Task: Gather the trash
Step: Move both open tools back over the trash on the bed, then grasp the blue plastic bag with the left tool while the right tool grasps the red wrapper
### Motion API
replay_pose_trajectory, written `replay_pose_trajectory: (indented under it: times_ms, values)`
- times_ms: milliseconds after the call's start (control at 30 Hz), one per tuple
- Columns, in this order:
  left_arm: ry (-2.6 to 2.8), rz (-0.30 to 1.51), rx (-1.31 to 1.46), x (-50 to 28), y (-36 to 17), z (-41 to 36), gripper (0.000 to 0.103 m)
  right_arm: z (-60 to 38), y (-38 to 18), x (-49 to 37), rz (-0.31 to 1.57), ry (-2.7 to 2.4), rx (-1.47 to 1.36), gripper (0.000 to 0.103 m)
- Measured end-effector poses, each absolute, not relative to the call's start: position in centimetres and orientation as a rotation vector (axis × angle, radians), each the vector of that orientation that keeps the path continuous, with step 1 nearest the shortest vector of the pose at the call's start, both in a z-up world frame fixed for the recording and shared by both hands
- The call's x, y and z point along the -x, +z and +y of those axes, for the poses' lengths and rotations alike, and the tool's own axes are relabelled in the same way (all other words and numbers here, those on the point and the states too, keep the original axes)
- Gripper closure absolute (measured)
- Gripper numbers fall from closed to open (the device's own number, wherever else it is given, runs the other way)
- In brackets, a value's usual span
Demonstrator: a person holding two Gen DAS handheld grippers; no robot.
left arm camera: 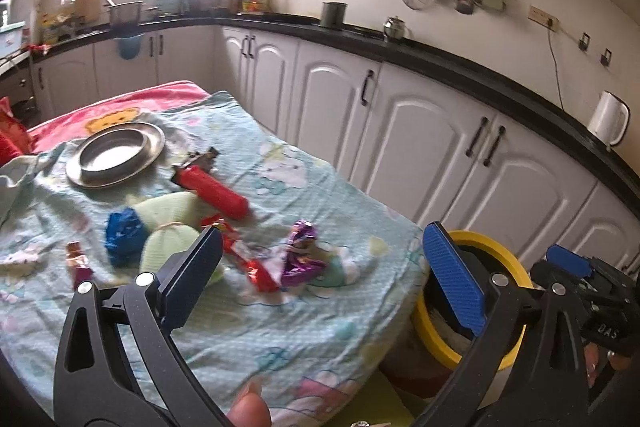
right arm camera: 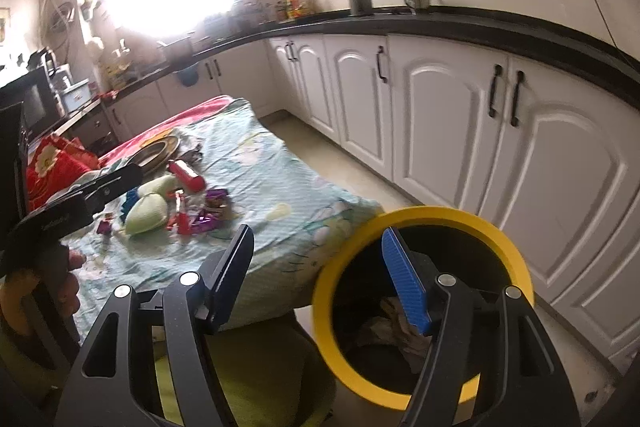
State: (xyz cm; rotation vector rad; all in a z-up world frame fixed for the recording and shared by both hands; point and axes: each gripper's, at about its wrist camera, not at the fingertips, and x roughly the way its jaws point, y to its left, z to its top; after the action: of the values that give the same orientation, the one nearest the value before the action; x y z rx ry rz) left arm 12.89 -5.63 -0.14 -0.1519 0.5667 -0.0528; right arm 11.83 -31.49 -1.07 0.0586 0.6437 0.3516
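Several wrappers left on the cloth (left arm camera: 280,195), so we log them w/ grippers as they stand.

1. Left gripper (left arm camera: 324,275): jaws wide apart, nothing btwn them, hovering over the near cloth.
2. Right gripper (right arm camera: 320,275): jaws apart, empty, above the bin (right arm camera: 516,255) beside the table's right edge; crumpled trash already inside.
3. Purple wrapper (left arm camera: 300,255): nearest the left gripper, crumpled; long axis runs roughly near-to-far, top end pointing away from us.
4. Red wrapper (left arm camera: 252,263): just beside it, long axis slanting from far-left to near-right.
5. Blue wrapper (left arm camera: 124,235), small foil piece (left arm camera: 78,263): further left.
6. Non-trash, we judge: plate (left arm camera: 116,155), red tube (left arm camera: 212,191), green pouches (left arm camera: 172,211).

Approach, our judgement: bring the left jaws down across the purple wrapper's short side, pinch the crumpled middle, and avoid snagging cloth.
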Motion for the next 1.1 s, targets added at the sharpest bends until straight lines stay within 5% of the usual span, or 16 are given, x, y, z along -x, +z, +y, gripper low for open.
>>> replay_pose_trajectory:
  times_ms: [1100]
  values:
    - [0.203, 0.573, 0.248, -12.8, -0.9, 6.8, 0.011, -16.2, -0.1, -13.8, 0.639, 0.646, 0.163, 0.040]
